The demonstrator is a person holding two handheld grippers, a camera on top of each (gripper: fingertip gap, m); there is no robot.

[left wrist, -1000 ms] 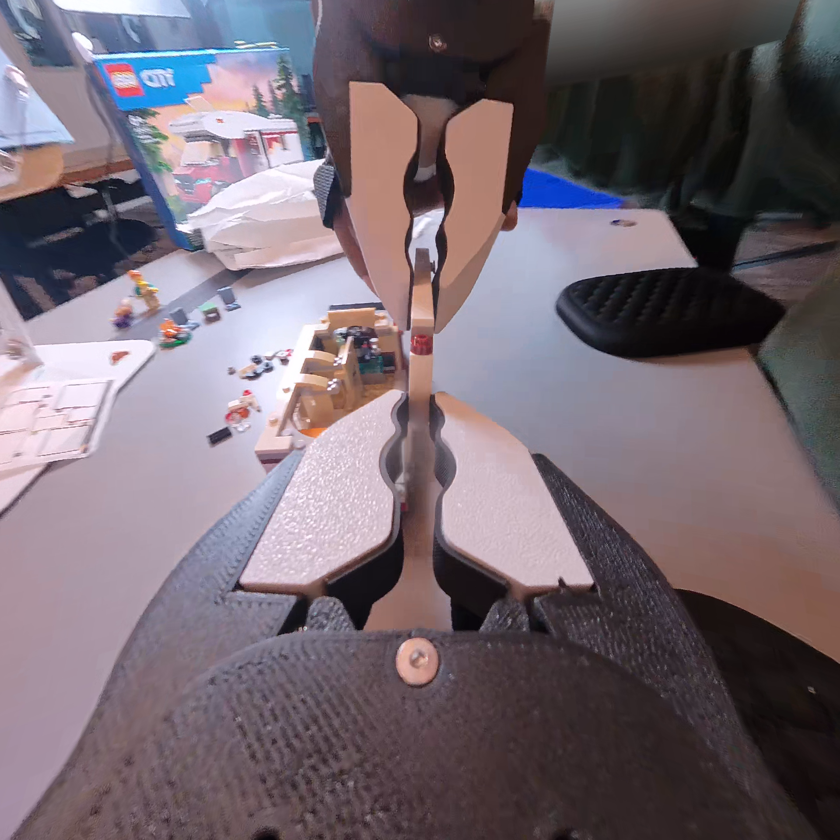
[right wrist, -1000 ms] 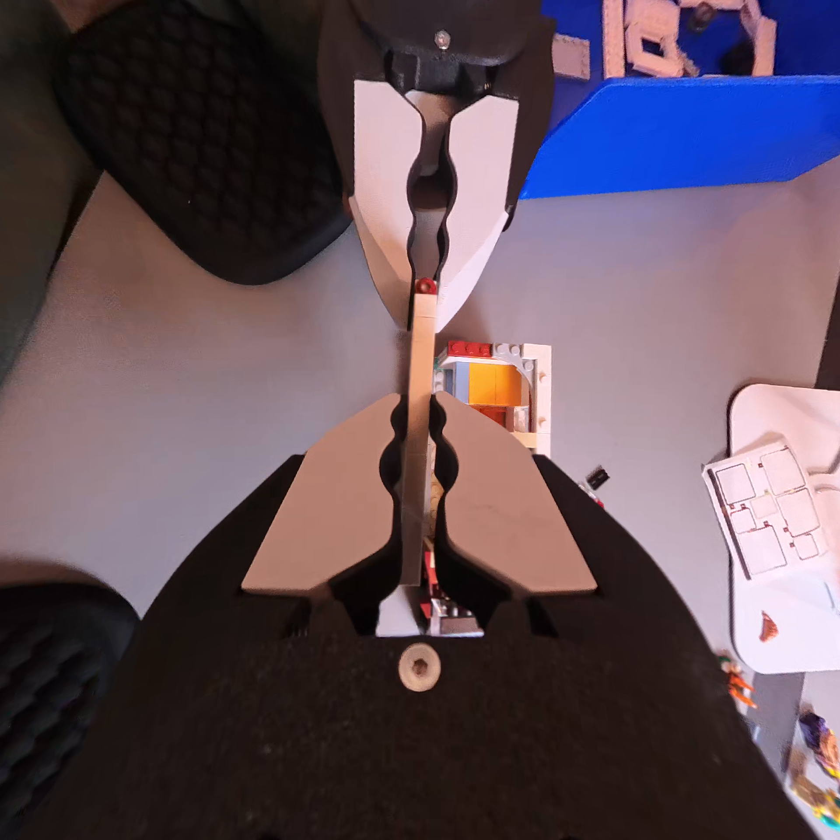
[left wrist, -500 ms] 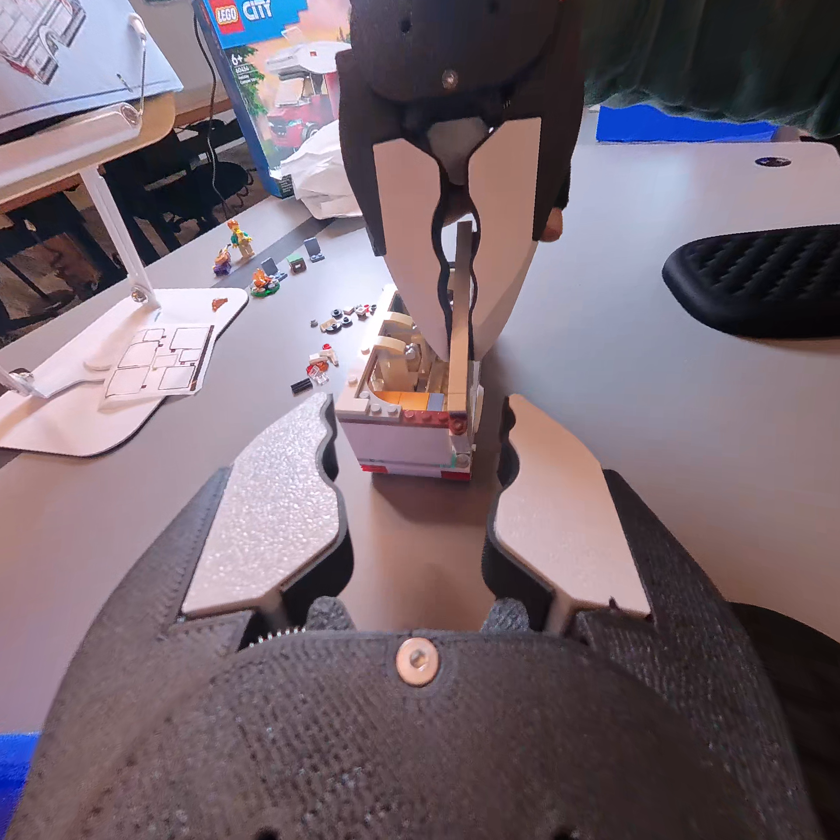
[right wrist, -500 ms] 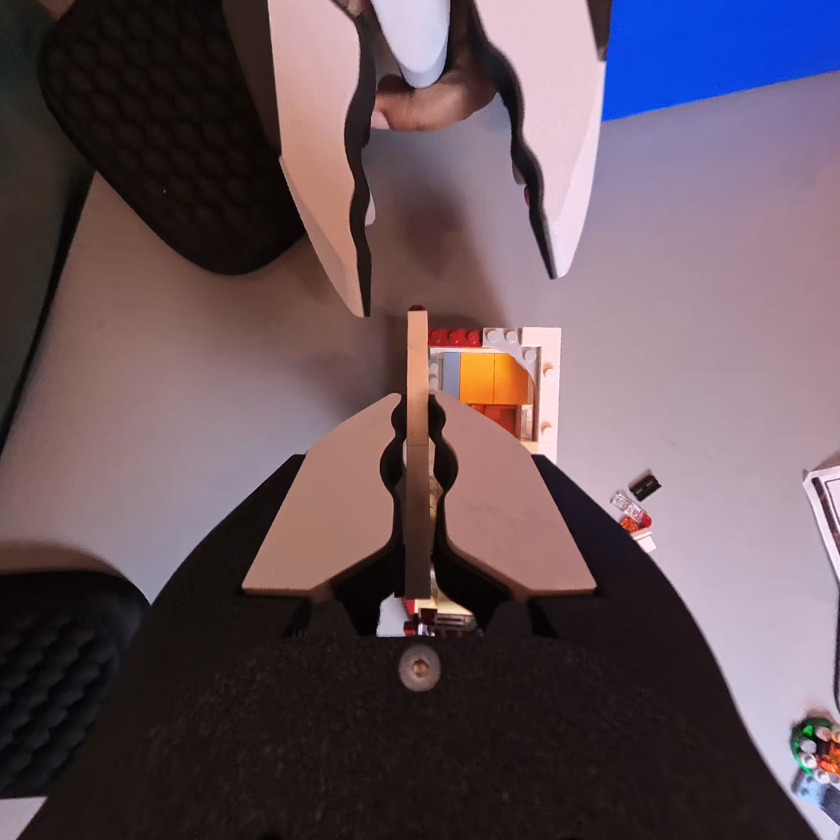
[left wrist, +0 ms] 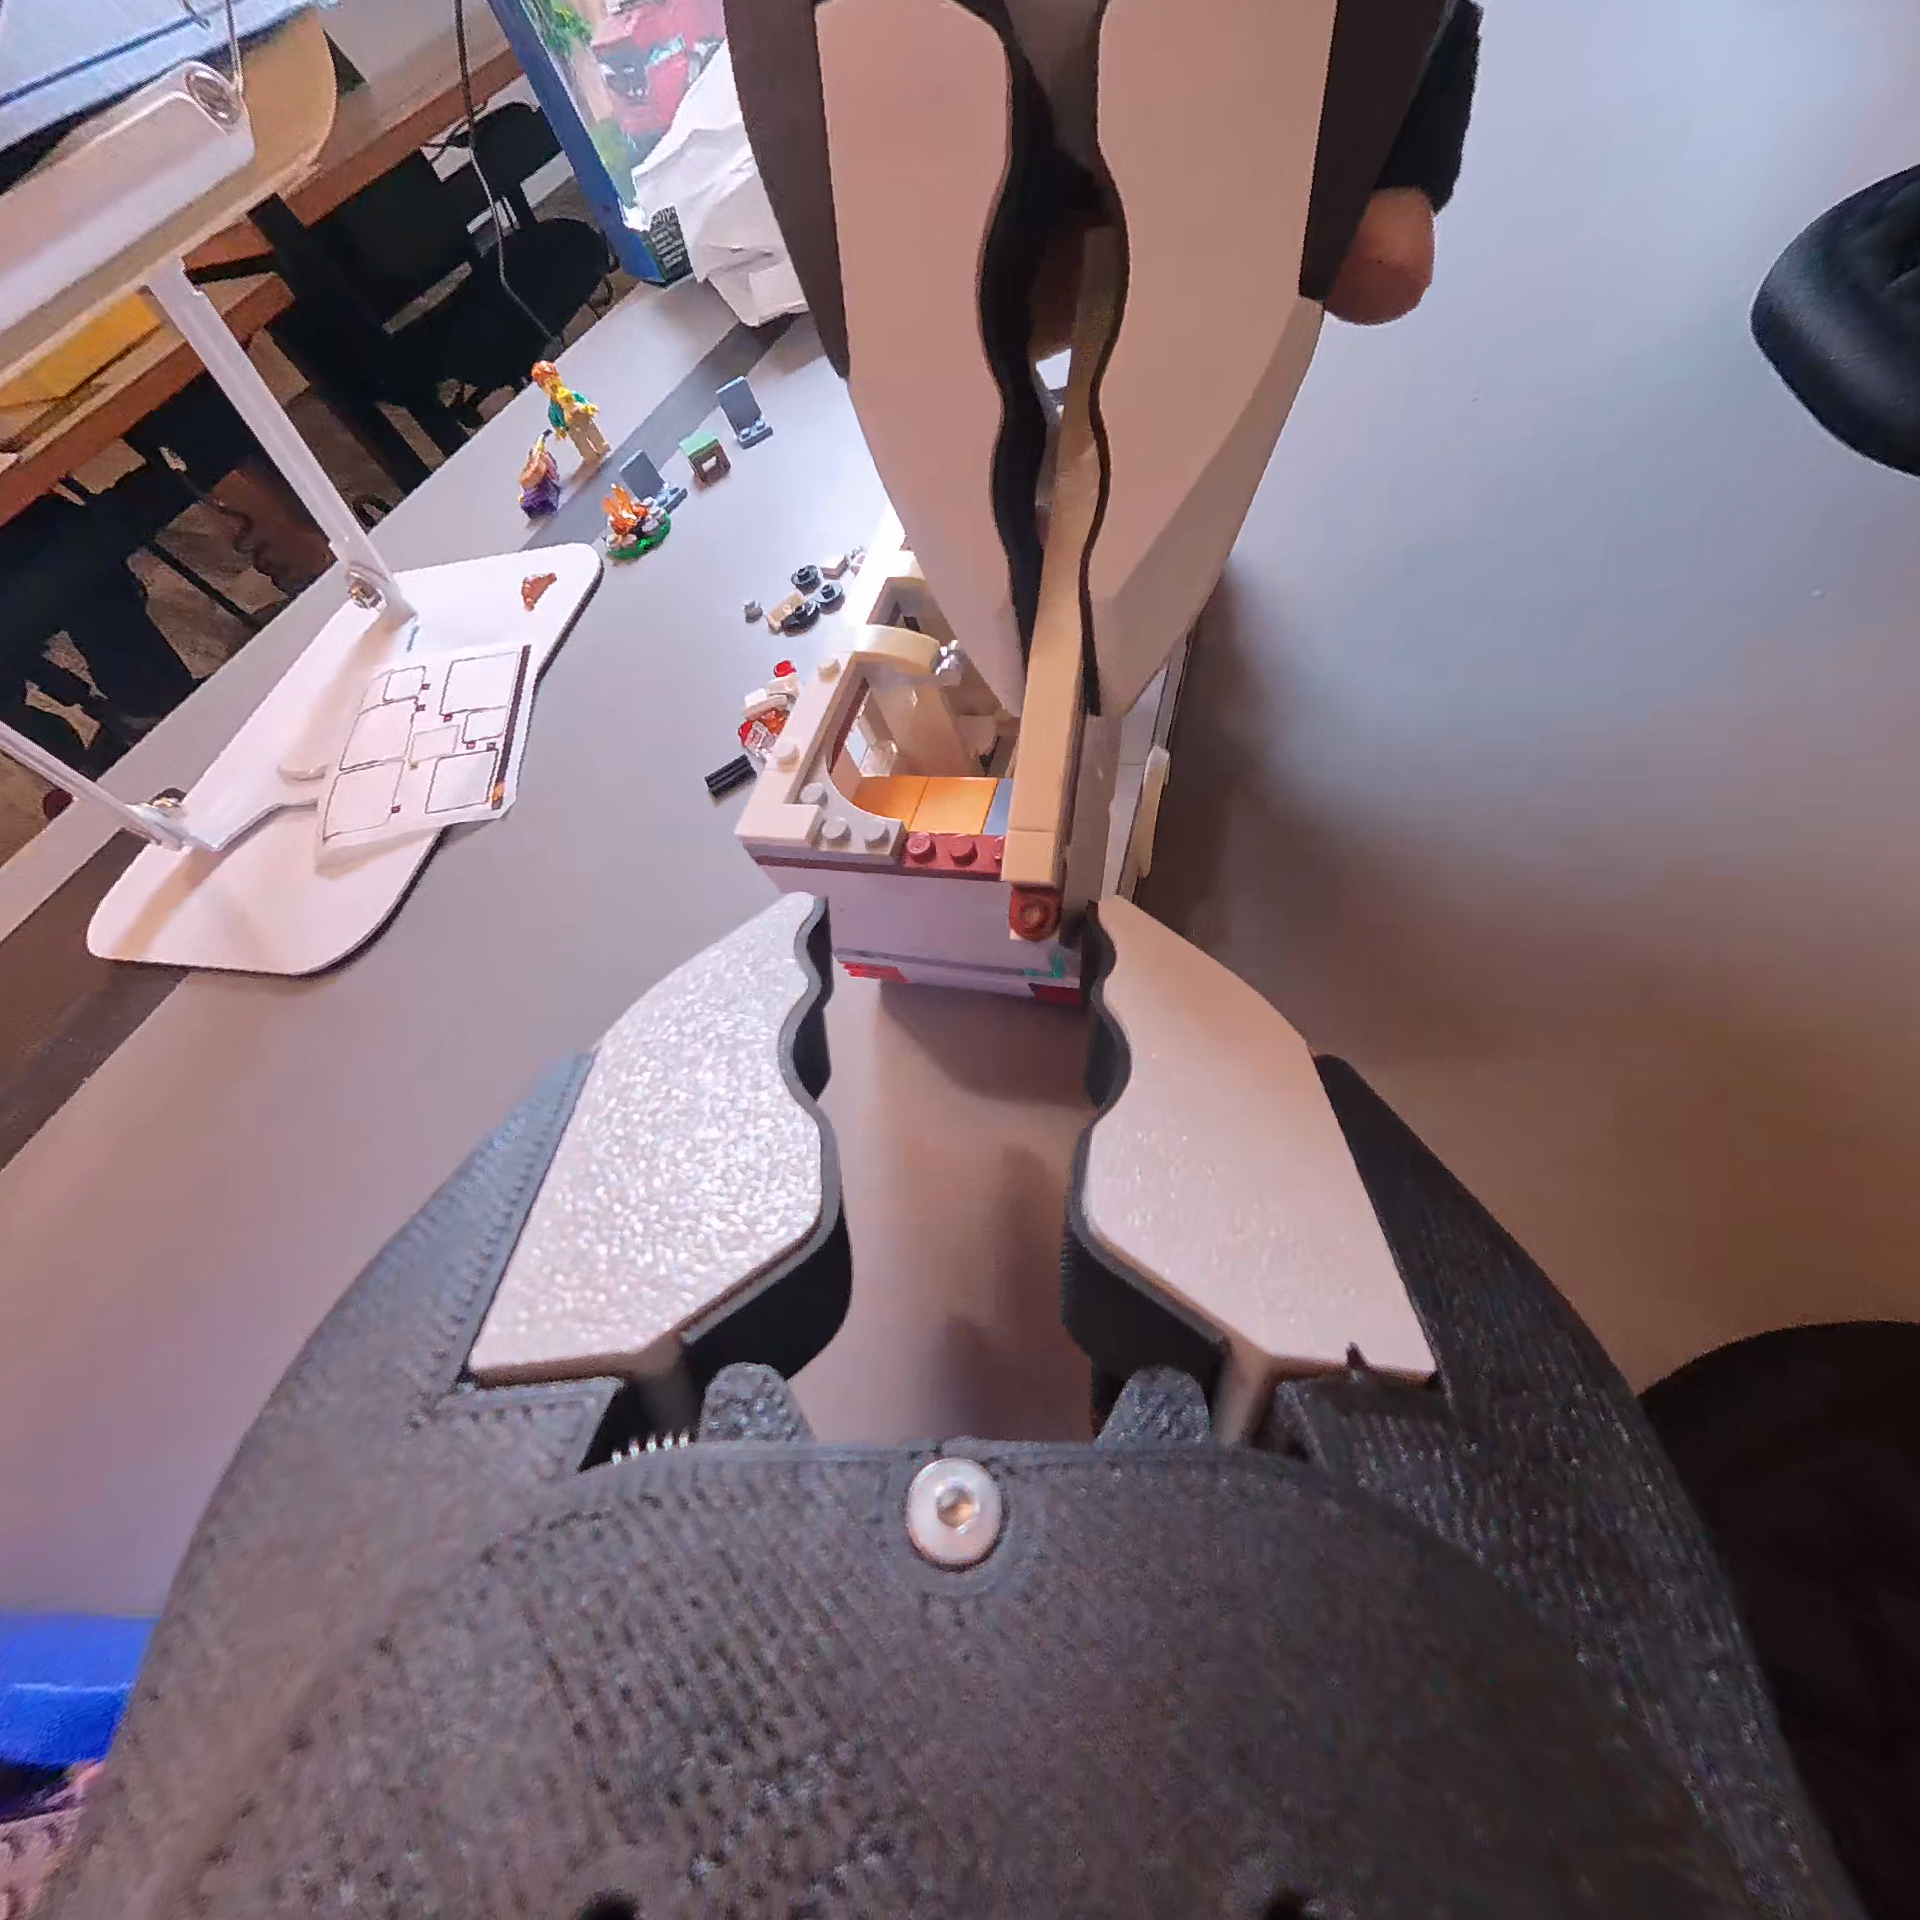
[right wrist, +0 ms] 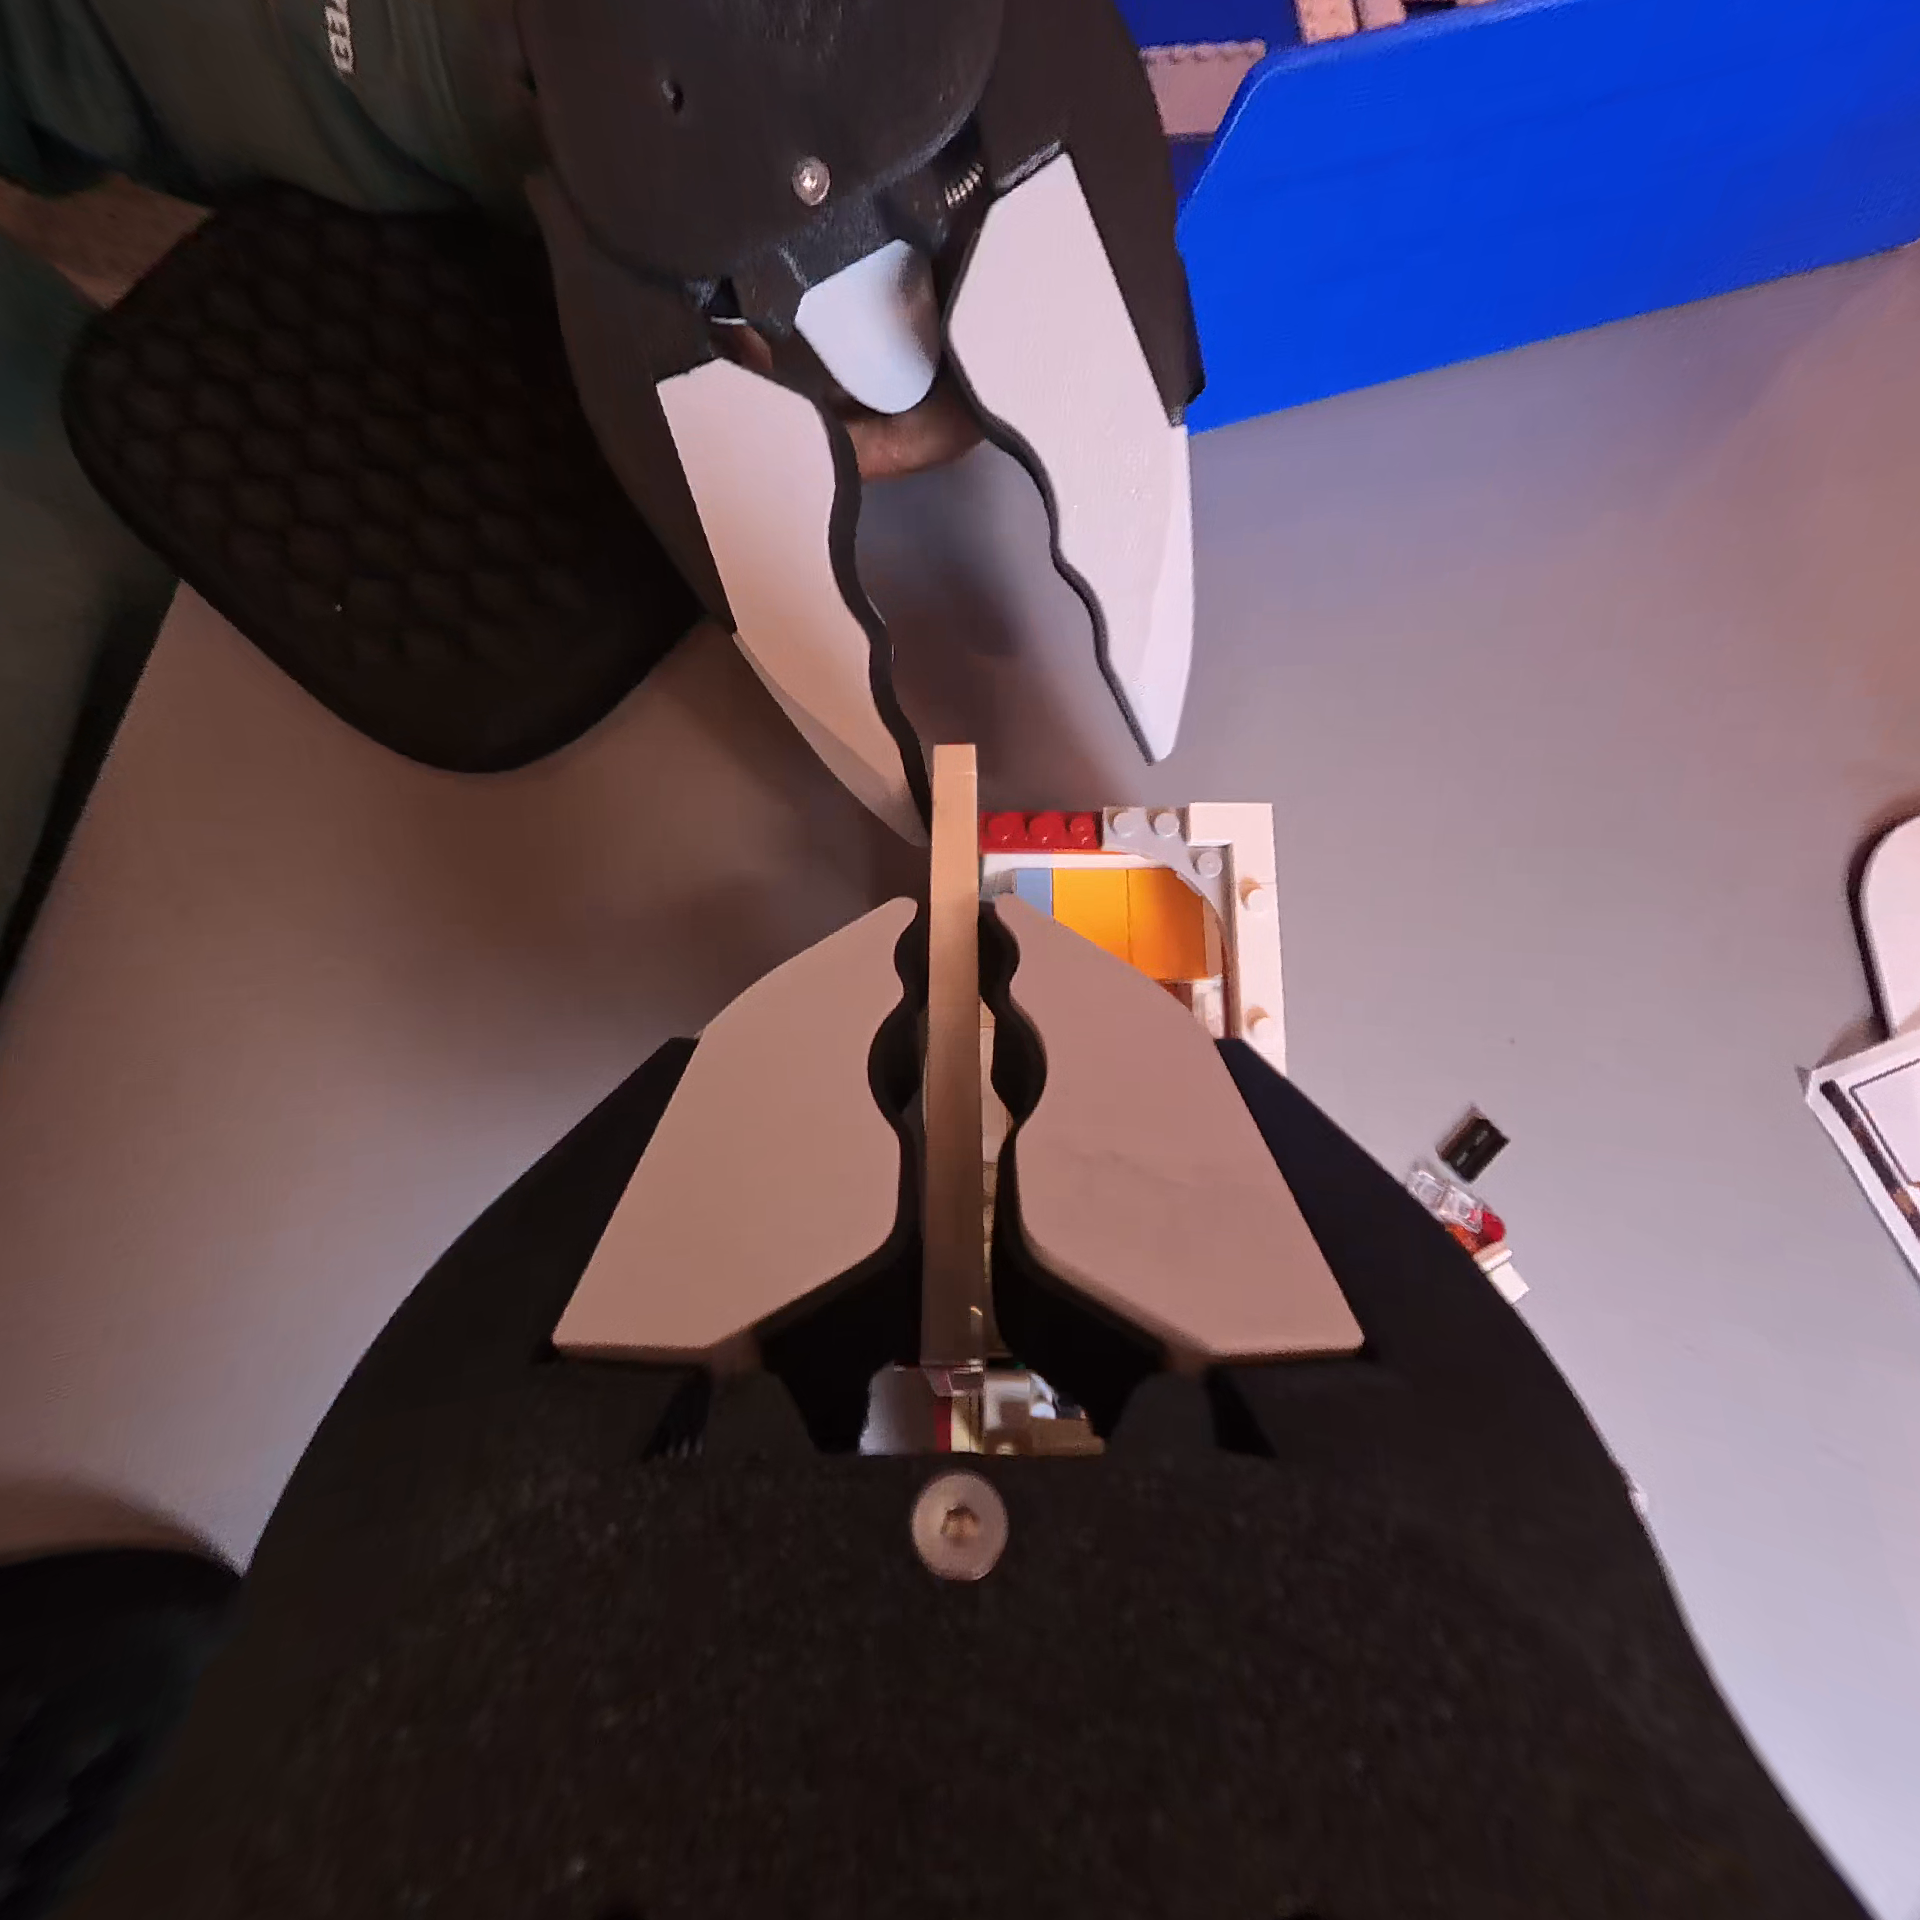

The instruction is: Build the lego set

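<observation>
Left wrist view: brick model [left wrist: 914, 831] on grey worktop [left wrist: 1507, 831], long axis running away from camera, open top up. Left gripper [left wrist: 956, 935] spread, tips flanking model's near end wall; pad contact unclear. Right gripper [left wrist: 1049, 665] opposite, pinching tan panel [left wrist: 1044, 769].

Right wrist view: tan panel [right wrist: 954, 1039] on edge, long axis along fingers, over model's left wall. Right gripper [right wrist: 956, 914] pressed on it. Left gripper [right wrist: 1039, 790] spread beyond.

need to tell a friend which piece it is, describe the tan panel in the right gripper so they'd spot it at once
On the grey table, find the small brick build with an orange floor. Along its edge stands a long tan panel, clamped by the right gripper. It alone rises above the walls.
</observation>
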